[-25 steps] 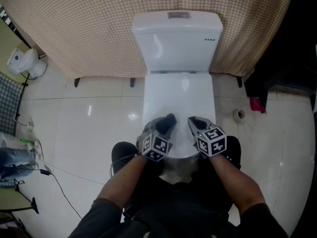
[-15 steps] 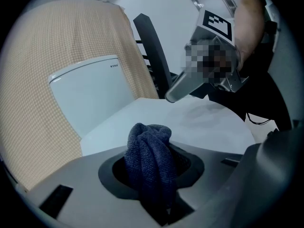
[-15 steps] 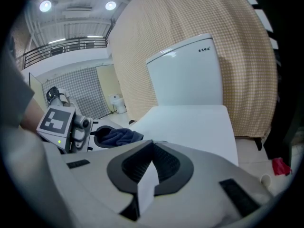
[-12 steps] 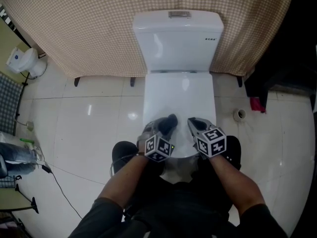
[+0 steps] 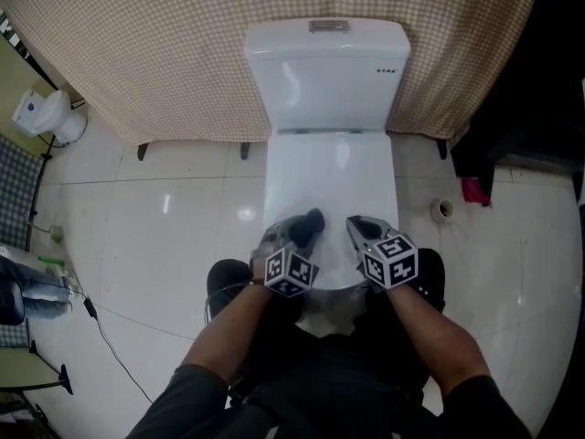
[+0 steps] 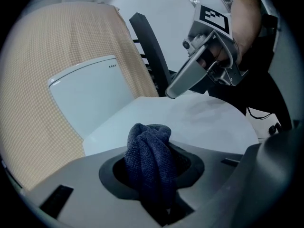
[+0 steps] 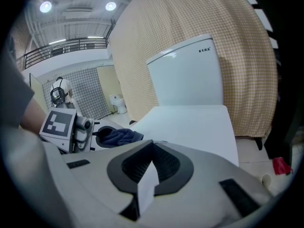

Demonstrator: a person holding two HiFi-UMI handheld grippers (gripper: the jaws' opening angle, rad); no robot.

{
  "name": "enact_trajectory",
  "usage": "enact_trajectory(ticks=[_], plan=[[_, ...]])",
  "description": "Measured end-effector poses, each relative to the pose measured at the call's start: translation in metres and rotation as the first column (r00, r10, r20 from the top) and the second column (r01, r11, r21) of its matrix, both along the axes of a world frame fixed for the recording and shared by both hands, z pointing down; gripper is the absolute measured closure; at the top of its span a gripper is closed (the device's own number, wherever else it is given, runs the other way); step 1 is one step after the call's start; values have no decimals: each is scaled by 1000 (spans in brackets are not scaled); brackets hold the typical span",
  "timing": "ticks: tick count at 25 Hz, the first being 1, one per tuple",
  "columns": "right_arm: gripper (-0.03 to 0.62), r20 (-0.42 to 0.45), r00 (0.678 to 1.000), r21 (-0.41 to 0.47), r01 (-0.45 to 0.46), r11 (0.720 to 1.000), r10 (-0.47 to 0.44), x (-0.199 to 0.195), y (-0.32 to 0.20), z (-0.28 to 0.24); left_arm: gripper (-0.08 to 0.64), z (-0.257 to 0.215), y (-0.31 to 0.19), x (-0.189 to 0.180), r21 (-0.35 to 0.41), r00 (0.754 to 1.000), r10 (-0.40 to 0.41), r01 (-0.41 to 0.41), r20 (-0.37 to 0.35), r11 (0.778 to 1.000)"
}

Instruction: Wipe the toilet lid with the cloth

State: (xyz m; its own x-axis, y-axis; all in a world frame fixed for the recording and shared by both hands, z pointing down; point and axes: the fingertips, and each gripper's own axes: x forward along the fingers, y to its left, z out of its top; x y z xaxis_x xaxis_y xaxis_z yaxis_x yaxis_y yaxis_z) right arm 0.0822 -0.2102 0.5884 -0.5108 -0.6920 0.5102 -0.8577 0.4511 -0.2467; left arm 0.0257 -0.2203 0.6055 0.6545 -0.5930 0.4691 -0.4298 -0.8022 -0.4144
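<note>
The left tool (image 5: 298,232) is clamped on a bunched dark blue terry cloth (image 6: 149,158). A wad of the cloth sticks up out of the tool's dark pads. In the head view the cloth sits over the near left part of the closed white plastic toilet lid (image 5: 329,176). No view shows whether the cloth touches the lid.

The right tool (image 5: 359,228) hangs just beside the left one, over the near right part of the lid. Its jaws are together at the tips and hold nothing. From the left gripper view it shows as one closed grey beak pointing down at the lid. The two tools are near each other but apart.

The lid is shut and flat. Behind it stands the white ceramic cistern (image 5: 327,76), with a chrome flush button on top. A beige checked fabric curtain (image 5: 146,53) hangs behind the cistern and spreads to both sides. Glossy white floor tiles (image 5: 164,236) surround the toilet, and a small red object (image 5: 473,193) lies on them at the right.
</note>
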Motion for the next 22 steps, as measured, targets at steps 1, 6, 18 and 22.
enact_trajectory(ticks=[1, 6, 18, 22], plan=[[588, 1, 1000, 1, -1, 1000, 1, 0, 0, 0, 439, 0, -2, -3, 1, 1000, -8, 8, 1, 1000], [588, 1, 1000, -1, 5, 1000, -5, 0, -1, -1, 439, 0, -11, -16, -7, 999, -47, 47, 8, 999], [588, 5, 1000, -7, 26, 1000, -26, -11, 2, 3, 440, 3, -22, -39, -16, 992, -129, 129, 10, 991], [588, 7, 1000, -6, 24, 1000, -24, -12, 0, 0, 440, 2, -23, -42, -18, 990, -143, 143, 19, 990]])
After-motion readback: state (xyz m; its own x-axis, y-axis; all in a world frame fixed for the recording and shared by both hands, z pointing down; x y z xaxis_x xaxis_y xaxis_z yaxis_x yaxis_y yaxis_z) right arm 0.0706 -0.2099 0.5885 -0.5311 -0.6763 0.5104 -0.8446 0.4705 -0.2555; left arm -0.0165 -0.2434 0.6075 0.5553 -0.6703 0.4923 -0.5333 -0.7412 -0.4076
